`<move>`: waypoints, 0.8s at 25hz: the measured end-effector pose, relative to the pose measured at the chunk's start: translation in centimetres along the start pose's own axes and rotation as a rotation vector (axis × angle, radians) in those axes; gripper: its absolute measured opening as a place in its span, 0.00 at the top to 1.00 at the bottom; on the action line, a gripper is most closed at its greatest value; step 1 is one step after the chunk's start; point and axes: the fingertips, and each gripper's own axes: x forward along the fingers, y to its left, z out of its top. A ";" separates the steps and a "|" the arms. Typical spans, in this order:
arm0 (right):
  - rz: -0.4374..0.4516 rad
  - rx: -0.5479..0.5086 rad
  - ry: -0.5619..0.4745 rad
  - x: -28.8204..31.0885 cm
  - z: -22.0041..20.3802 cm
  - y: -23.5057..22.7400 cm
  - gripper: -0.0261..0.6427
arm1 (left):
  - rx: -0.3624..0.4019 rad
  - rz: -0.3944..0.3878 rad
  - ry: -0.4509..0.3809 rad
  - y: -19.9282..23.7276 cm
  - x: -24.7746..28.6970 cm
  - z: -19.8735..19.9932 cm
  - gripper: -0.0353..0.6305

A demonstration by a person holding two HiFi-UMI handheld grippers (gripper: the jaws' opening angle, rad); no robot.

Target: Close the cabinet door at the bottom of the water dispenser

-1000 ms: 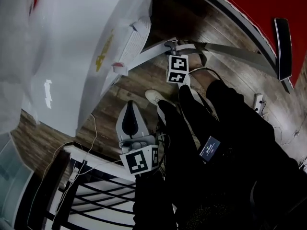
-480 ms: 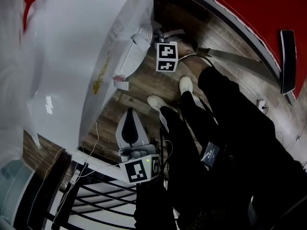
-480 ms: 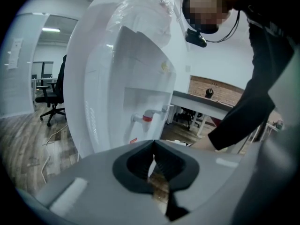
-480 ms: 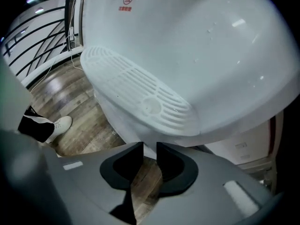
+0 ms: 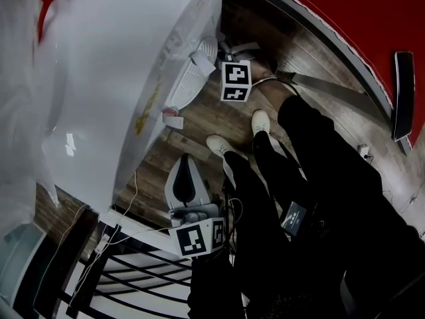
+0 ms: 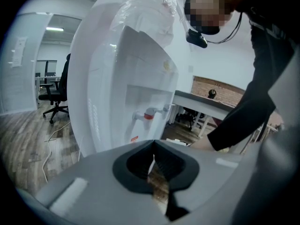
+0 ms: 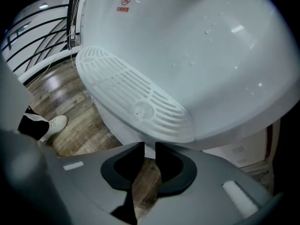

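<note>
The white water dispenser (image 5: 119, 65) fills the left of the head view, its slotted drip tray (image 5: 189, 78) sticking out. My right gripper (image 5: 234, 62) is low at the dispenser's base, just past the tray. In the right gripper view the drip tray (image 7: 136, 102) hangs right above my right gripper (image 7: 150, 150). Its jaws are closing, a narrow gap remains, and a white edge shows between the tips. A long grey panel (image 5: 332, 88), apparently the open cabinet door, lies behind my legs. My left gripper (image 5: 188, 158) hangs back, aimed at the dispenser (image 6: 131, 78), jaws together and empty (image 6: 152, 153).
A black railing (image 5: 113, 271) and a floor cable (image 5: 133, 185) lie near my left side. My own legs and white shoes (image 5: 216, 141) stand on the wood floor. A red wall (image 5: 345, 12) curves behind. An office chair (image 6: 58, 93) and a table (image 6: 211, 107) stand farther off.
My right gripper has moved in toward the dispenser's base, under the drip tray. The left gripper has stayed where it was.
</note>
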 end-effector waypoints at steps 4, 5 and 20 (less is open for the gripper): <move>-0.040 0.042 -0.022 -1.0 -0.4 -1.0 0.89 | -0.001 0.011 -0.028 0.0 0.0 0.8 0.94; -0.053 0.057 -0.027 -1.4 -0.6 -1.3 0.92 | -0.004 0.016 -0.040 0.0 -0.2 1.2 0.94; -0.279 0.499 -0.249 -23.0 2.1 -4.0 0.96 | 0.081 0.090 -0.197 1.2 -5.9 11.7 0.94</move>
